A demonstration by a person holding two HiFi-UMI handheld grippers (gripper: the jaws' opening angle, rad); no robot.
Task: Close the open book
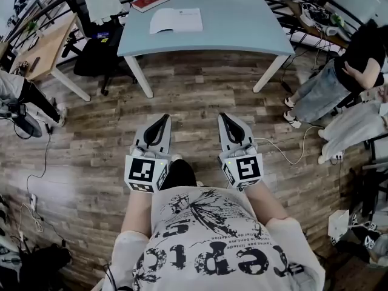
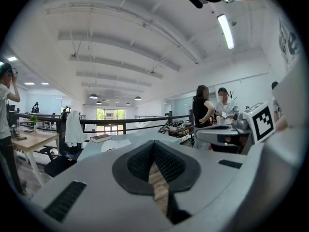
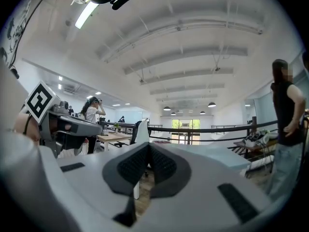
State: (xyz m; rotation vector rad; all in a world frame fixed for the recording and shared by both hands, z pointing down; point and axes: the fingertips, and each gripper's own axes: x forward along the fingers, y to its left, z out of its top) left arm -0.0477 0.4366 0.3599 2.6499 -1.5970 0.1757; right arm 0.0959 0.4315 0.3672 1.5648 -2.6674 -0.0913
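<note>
- The head view is bright and evenly lit from above; the pale bench (image 1: 242, 29) top shows a soft sheen and no hard glare.
- Only faint, soft shadows lie on the wooden floor (image 1: 200, 96) beneath the bench.
- Fisheye distortion bows the floorboards and squeezes everything near the edges.
- Both gripper views are round pictures with black corners.
- A ceiling strip light (image 2: 225, 31) burns out white in the left gripper view; another strip light (image 3: 87, 14) glares in the right gripper view.
- The far windows (image 2: 110, 114) are overexposed.
- The left gripper (image 2: 154, 146) and right gripper (image 3: 148, 146), close to their lenses, look soft; the room behind is sharper.
</note>
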